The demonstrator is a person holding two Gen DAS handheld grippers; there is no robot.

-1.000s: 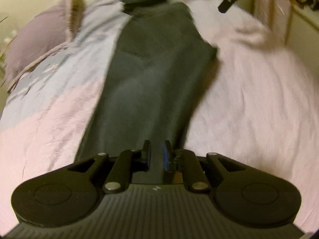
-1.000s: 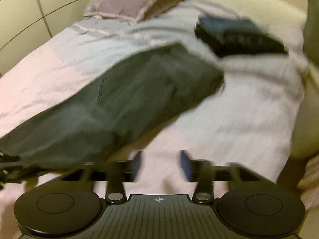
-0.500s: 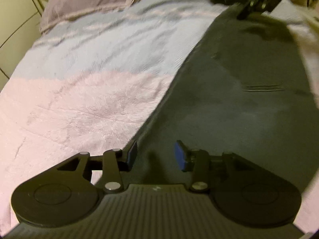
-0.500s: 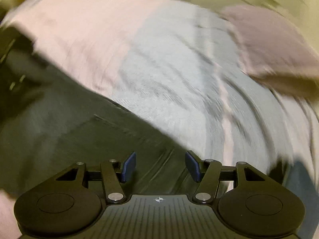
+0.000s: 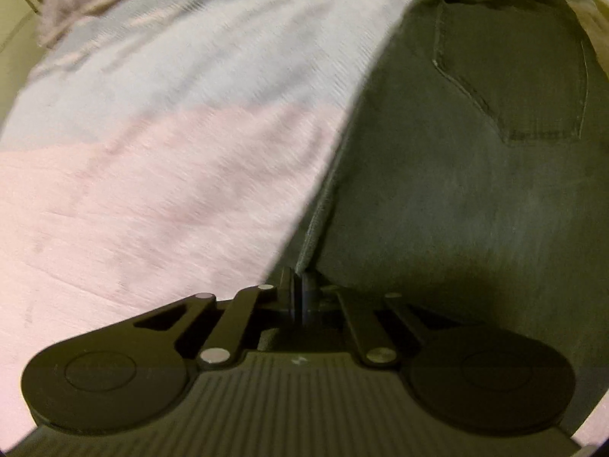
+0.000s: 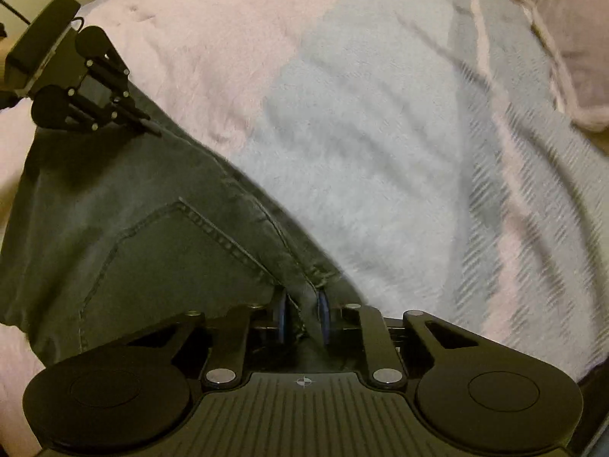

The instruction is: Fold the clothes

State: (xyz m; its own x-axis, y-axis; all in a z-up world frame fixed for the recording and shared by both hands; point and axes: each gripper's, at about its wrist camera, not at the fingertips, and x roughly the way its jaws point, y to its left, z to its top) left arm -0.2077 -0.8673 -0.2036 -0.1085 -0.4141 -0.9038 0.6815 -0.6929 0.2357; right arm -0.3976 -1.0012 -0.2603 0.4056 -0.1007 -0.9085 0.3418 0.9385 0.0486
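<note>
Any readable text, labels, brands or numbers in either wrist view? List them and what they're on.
None readable.
Dark grey denim jeans: stitched back pocket only, no visible tag or brand patch.
Pink and pale blue fleece blanket: plain stripes, no print.
Black right claw body: only a small crosshair mark, no lettering.
Black left claw body: a faint small mark, too blurred to read.
</note>
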